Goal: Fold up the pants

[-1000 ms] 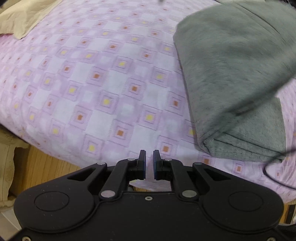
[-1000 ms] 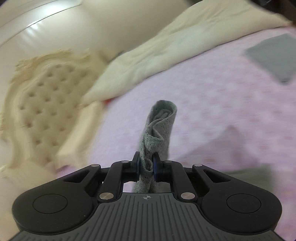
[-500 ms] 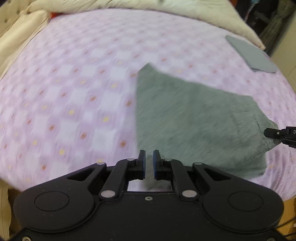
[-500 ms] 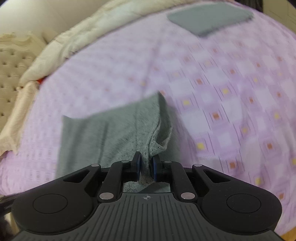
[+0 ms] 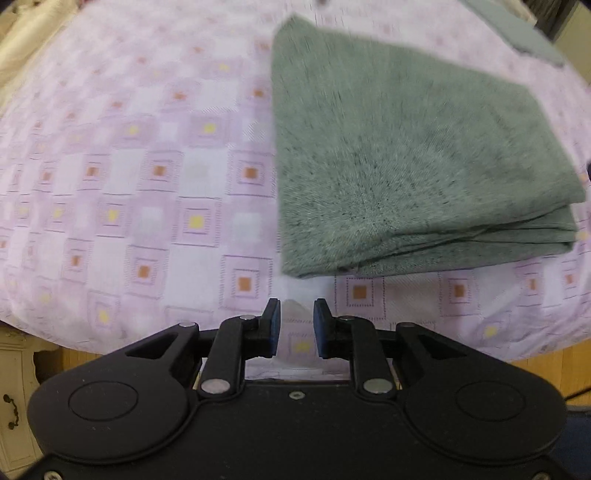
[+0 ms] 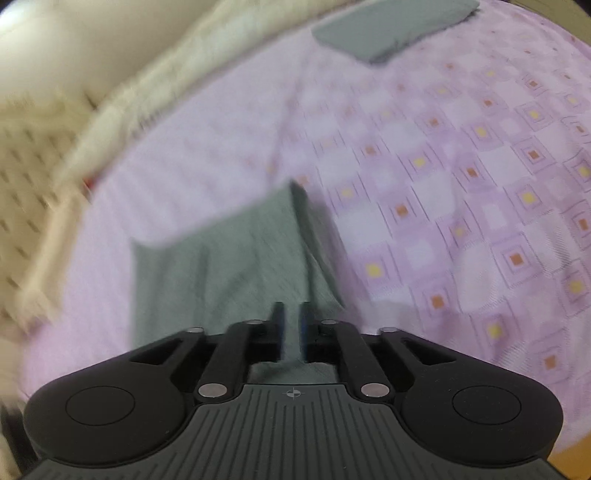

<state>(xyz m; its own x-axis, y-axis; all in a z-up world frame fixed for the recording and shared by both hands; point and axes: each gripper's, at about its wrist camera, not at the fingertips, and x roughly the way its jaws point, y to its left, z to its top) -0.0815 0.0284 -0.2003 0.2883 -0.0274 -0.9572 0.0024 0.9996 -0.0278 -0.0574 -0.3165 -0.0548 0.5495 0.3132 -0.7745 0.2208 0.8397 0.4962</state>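
You see two garments on one bed (image 5: 155,192): folded grey pants (image 5: 417,177) nearest, one grey folded item (image 6: 388,26) beyond. Your left gripper (image 5: 296,325) is opening, empty. Your right gripper (image 6: 291,332) is opening over the pants.

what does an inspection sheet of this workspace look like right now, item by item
surface: bed with a lilac checked sheet, mostly bare
job's things: grey pants folded into a flat layered stack, lying on the sheet
clutter: second folded grey garment at the far edge; cream quilt along one side
grippers: left hand-held gripper opening, nothing between its jaws; right hand-held gripper opening over the pants, view blurred
cables: nothing seen
surroundings: tufted cream headboard; wooden floor
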